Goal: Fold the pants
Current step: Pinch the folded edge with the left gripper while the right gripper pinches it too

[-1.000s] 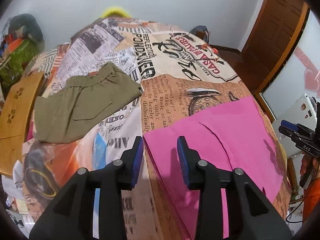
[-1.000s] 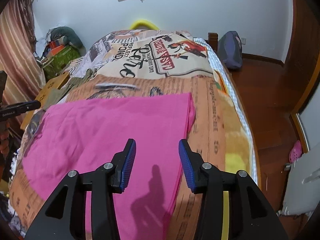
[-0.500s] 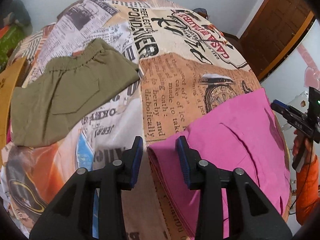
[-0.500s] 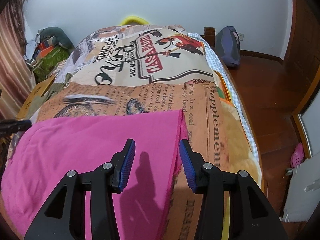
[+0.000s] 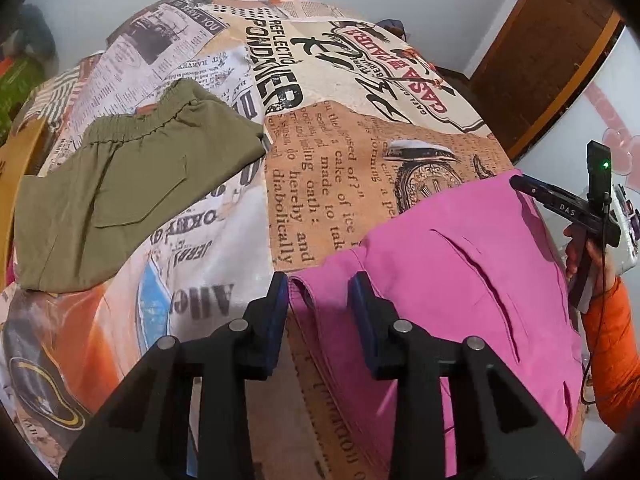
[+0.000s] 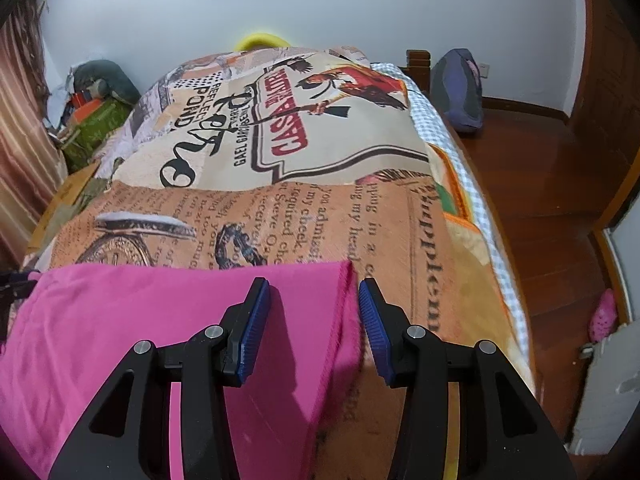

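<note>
Pink pants (image 5: 460, 276) lie flat on a bed with a newspaper-print cover (image 5: 320, 128). My left gripper (image 5: 318, 300) is open, its jaws astride the pants' near left corner. My right gripper (image 6: 314, 304) is open, its jaws astride the far right corner of the pink pants (image 6: 160, 320). The right gripper also shows in the left wrist view (image 5: 520, 182), at the pants' far edge, held by a hand in an orange sleeve.
Folded olive-green pants (image 5: 132, 184) lie on the bed to the left. A wooden door (image 5: 552, 48) and wooden floor (image 6: 540, 200) are to the right. A dark bag (image 6: 460, 88) leans by the wall. Clutter (image 6: 92, 120) is piled left of the bed.
Both grippers have come lower and closer to the pink pants. The left one now straddles the near left corner, the right one the far right corner. Both stay open.
</note>
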The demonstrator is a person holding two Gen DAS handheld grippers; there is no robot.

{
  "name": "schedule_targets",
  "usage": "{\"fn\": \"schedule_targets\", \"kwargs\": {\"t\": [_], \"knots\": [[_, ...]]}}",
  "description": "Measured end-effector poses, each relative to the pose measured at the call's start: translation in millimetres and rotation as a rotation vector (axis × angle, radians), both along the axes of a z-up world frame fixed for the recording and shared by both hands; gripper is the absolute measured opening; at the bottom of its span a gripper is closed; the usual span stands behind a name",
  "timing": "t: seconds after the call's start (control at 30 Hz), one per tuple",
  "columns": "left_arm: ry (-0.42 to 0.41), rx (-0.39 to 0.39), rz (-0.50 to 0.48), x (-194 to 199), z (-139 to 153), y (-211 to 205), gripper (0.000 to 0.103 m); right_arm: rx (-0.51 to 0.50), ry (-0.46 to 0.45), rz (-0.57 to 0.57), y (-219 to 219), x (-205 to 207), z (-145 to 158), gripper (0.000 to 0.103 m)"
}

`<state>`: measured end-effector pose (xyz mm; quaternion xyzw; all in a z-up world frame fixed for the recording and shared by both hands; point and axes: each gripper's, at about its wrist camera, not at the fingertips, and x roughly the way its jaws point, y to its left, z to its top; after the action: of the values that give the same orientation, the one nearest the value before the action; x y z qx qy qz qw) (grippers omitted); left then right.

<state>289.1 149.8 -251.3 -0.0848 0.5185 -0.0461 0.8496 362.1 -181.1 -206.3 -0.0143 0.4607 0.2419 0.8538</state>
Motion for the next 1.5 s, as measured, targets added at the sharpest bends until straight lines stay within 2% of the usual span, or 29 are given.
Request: {"fn": "schedule_targets", "kwargs": {"t": [0.03,0.07,0.1,0.13,0.23,0.4,0.5,0.7,0.83,0.93,1.0,1.03,1.1,1.23,1.3,1.33,1.4,1.5], "knots": [[-0.003,0.008,-0.001,0,0,-1,0.031,-0.007,-0.004,0.006,3,1,-1,0.042],[-0.007,0.020,-0.001,0,0,-2,0.028,-0.017,-0.013,0.012,5,1,-2,0.031],[-0.011,0.037,0.002,0,1,-3,0.024,-0.030,-0.022,0.019,7,1,-3,0.013],[-0.017,0.043,0.004,0,1,-4,0.023,-0.047,-0.026,0.019,9,1,-4,0.007],[-0.036,0.061,-0.008,-1,5,-7,0.014,-0.064,-0.044,0.028,10,1,-5,0.005],[-0.068,0.168,-0.020,-4,11,-17,0.012,-0.109,-0.061,0.050,13,3,-8,0.004],[-0.073,0.179,0.003,-5,12,-13,0.011,-0.118,-0.065,0.043,13,5,-9,0.003],[-0.026,0.141,0.009,0,4,-5,0.015,-0.157,-0.057,0.052,18,6,-8,0.004],[-0.039,0.109,0.039,-1,22,0,0.016,-0.120,-0.015,0.055,17,4,5,0.006],[-0.102,0.134,0.023,-4,44,-9,0.016,-0.077,-0.050,0.070,21,-6,22,0.018],[-0.121,0.124,-0.002,-4,51,-18,0.016,-0.052,-0.083,0.100,30,-16,31,0.035],[-0.124,0.114,-0.015,-3,53,-23,0.016,-0.039,-0.097,0.122,35,-21,34,0.036],[-0.115,0.100,-0.037,0,48,-34,0.016,-0.022,-0.102,0.171,47,-28,34,0.036],[-0.053,0.098,-0.059,9,21,-49,0.016,-0.059,-0.044,0.207,65,-27,13,0.036],[-0.028,0.089,-0.056,10,8,-49,0.016,-0.109,-0.004,0.195,66,-21,-5,0.036],[-0.032,0.082,-0.055,9,5,-47,0.016,-0.101,0.005,0.192,62,-19,-9,0.036],[-0.045,0.055,-0.057,8,4,-43,0.016,-0.066,0.006,0.172,52,-18,-9,0.036],[-0.045,0.040,-0.051,7,5,-38,0.016,-0.100,-0.004,0.122,41,-16,-4,0.036]]}}
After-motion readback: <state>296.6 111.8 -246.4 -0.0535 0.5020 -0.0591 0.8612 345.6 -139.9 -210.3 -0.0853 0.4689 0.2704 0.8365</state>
